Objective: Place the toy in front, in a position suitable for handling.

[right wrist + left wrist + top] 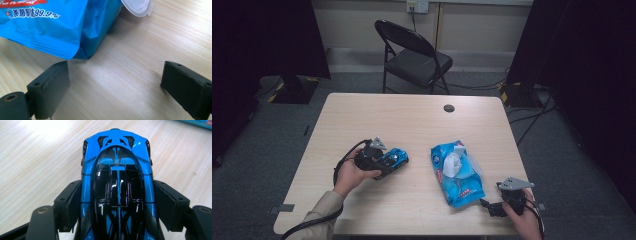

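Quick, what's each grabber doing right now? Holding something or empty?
Left gripper: closed on the blue toy car, a jaw pressed against each side.
Right gripper: open and empty, beside the blue wipes pack.

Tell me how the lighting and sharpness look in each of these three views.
High view: dim and soft, the room's edges nearly black, the table evenly lit. Left gripper view: bright glare washes out the wood at top left, and light streaks reflect on the blue toy car. Right gripper view: the wipes pack casts a soft shadow; the near jaws look slightly blurred.
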{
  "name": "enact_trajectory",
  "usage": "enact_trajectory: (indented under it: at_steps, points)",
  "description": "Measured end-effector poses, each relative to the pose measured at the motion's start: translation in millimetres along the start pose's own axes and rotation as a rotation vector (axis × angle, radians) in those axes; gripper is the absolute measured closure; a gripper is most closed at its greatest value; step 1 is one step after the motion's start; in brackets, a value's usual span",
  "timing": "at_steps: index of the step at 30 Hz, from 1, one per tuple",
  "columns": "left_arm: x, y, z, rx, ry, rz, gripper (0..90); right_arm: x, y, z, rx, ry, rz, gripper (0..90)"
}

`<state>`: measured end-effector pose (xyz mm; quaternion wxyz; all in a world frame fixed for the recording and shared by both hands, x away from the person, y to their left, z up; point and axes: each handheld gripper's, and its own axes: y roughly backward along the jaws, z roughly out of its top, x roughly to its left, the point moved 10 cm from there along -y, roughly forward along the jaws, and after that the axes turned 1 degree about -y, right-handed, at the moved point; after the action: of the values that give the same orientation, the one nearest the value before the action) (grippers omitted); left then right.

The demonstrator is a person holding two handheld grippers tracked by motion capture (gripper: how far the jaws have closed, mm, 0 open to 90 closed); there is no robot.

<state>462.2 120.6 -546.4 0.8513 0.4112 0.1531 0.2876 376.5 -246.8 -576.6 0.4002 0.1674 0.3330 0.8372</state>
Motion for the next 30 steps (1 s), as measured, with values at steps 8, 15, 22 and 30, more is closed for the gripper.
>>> enact_trajectory:
  at_steps: [8,15,22,30]
  points:
    - [-9.8,-7.0,-7.3,0.002,-0.013,0.016,28.1,0.0,0.1,-0.1,0.000,-0.001,-0.002,7.6]
    - [-11.3,-10.3,-15.1,-0.012,-0.027,0.037,28.0,0.1,0.1,0.0,0.000,-0.003,-0.003,7.6]
    - [-13.2,-11.3,-16.2,-0.049,-0.018,0.035,27.5,0.3,0.2,-0.2,0.000,-0.007,-0.007,7.6]
    - [-14.0,-5.9,-20.5,-0.037,-0.006,0.034,21.4,4.0,1.5,-0.1,-0.007,-0.009,0.002,10.9]
